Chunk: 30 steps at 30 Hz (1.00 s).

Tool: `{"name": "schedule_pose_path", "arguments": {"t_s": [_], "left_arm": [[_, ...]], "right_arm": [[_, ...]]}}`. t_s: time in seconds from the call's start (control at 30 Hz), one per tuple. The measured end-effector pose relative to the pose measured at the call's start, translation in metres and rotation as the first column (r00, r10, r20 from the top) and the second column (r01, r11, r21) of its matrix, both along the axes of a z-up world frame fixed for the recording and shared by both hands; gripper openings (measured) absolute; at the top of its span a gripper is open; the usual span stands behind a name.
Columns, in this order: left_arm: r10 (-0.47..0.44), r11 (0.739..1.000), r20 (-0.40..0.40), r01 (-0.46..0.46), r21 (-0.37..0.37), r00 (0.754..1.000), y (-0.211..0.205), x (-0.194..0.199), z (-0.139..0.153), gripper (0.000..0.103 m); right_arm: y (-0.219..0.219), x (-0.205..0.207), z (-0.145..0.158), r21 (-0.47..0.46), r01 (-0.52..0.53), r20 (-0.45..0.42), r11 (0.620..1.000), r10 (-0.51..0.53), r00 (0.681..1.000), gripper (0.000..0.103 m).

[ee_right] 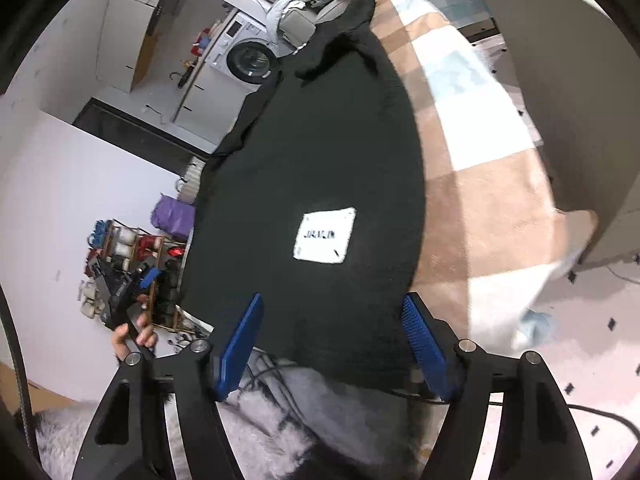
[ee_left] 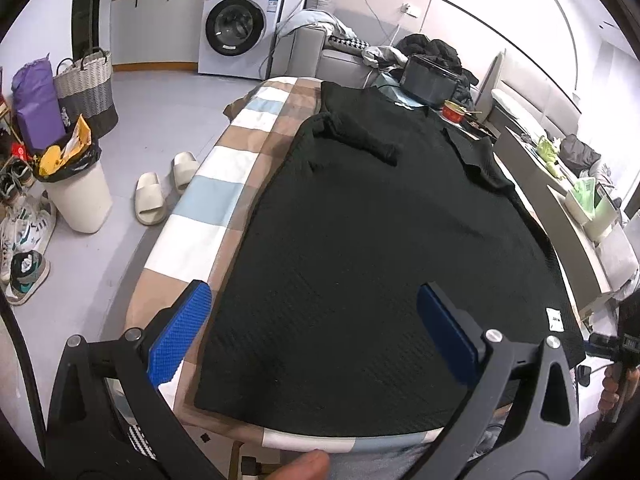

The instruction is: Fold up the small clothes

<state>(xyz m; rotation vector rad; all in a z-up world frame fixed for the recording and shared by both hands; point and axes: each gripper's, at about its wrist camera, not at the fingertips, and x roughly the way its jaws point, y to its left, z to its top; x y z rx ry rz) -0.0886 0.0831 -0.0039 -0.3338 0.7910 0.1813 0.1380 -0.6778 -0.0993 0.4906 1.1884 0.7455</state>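
Left wrist view showed us our left gripper [ee_left: 314, 332] released, its blue pads spread wide above the near hem of the black garment [ee_left: 380, 248], one pad over the checked blanket [ee_left: 208, 208] and the other over the cloth, neither pressing on it. The garment lay spread flat on the blanket-covered surface, with one sleeve [ee_left: 352, 136] already turned inward across the chest at the far end. In the right wrist view our right gripper [ee_right: 332, 344] was likewise released, its jaws astride the hem corner below the white label [ee_right: 325, 236], with cloth between the pads but not yet pinched. We judged that we were at the start of the lengthwise fold: both grippers stood at the bottom hem, and the next move called for closing each on a hem corner and carrying the hem up toward the collar evenly, so the cloth would not skew. Beyond the garment we saw a dark box [ee_left: 430, 80] at the far end and a washing machine [ee_left: 240, 24] against the wall. Much was hard for us to tell: the right view was motion-blurred, the label's lettering was unreadable, the second sleeve's fold was unclear, and what lay under the blanket was hidden.
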Motion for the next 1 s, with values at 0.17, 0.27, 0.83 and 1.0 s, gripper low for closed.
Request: {"name": "schedule_pose_path", "arguments": {"t_s": [0.17, 0.27, 0.83, 1.0], "left_arm": [[0.003, 1.0, -0.029, -0.003, -0.009, 1.0, 0.006, -0.001, -0.008, 0.102], [0.029, 1.0, -0.06, -0.029, -0.006, 0.998, 0.014, -0.003, -0.015, 0.102], [-0.004, 0.987, -0.165, -0.023, -0.161, 0.986, 0.043, 0.002, -0.07, 0.059], [-0.067, 0.963, -0.102, 0.037, -0.267, 0.993, 0.044, 0.005, -0.069, 0.057]], "right_arm": [[0.012, -0.002, 0.005, -0.172, 0.012, 0.045, 0.985, -0.004, 0.999, 0.021], [0.014, 0.001, 0.006, -0.137, 0.046, 0.082, 0.989, -0.035, 0.996, 0.008], [0.02, 0.003, 0.032, 0.019, 0.12, 0.25, 0.993, -0.121, 0.961, 0.006], [0.02, 0.002, 0.028, -0.004, 0.12, 0.237, 0.993, -0.115, 0.965, 0.006]]}}
